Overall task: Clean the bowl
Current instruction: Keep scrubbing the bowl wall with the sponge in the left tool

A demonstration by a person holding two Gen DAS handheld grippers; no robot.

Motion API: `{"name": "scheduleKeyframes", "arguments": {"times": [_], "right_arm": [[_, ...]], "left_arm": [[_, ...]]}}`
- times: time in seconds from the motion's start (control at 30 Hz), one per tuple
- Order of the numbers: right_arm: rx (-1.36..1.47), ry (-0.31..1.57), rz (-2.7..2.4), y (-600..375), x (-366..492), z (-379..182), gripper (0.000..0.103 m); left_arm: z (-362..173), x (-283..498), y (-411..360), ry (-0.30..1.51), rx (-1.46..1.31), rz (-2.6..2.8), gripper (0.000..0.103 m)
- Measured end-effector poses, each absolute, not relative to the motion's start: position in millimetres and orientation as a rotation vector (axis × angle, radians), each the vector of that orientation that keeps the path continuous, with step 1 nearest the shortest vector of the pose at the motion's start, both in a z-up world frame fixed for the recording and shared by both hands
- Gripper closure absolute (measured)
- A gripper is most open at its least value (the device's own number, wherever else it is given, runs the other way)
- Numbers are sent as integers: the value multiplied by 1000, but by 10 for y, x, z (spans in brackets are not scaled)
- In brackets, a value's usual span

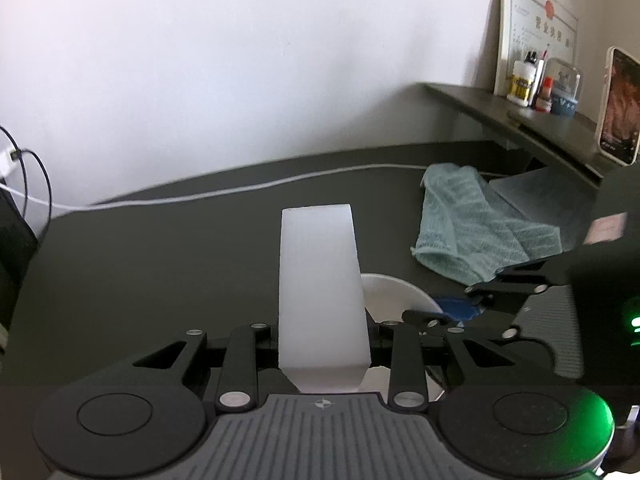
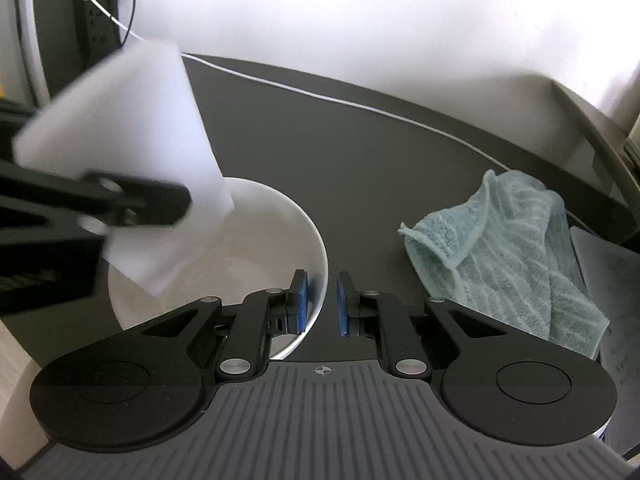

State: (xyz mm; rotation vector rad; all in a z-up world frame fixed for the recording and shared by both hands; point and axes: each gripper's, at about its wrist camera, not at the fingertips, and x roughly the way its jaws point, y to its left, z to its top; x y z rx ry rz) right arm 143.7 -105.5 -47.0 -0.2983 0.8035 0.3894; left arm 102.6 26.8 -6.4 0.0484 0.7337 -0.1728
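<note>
A white bowl (image 2: 280,200) stands on the dark desk (image 2: 360,152). My right gripper (image 2: 321,276) straddles its near rim, one blue pad (image 2: 300,300) inside and the other outside, shut on the wall. My left gripper (image 1: 322,344) is shut on a white sponge block (image 1: 318,280). In the right wrist view the sponge (image 2: 132,132) is blurred and hangs tilted over the bowl's left side, its lower corner inside the rim. The left wrist view shows part of the bowl (image 1: 394,296) behind the sponge, with my right gripper (image 1: 460,312) on it.
A crumpled teal towel (image 2: 508,256) lies right of the bowl, partly on a grey mat (image 2: 600,280). A white cable (image 2: 360,108) runs along the desk's back edge. A raised shelf (image 1: 500,108) carries small bottles (image 1: 524,80), a propped phone (image 1: 618,108) and a framed certificate (image 1: 536,20).
</note>
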Motion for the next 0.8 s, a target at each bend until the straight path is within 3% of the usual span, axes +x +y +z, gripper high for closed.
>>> {"name": "scheduleKeyframes", "arguments": {"times": [0.4, 0.8], "right_arm": [[-317, 817, 426, -1062, 1412, -512, 87], [-301, 804, 408, -1107, 1452, -465, 87]], "left_arm": [[-433, 1250, 188, 821, 21, -200, 71], [-3, 967, 240, 724, 101, -170, 72]]}}
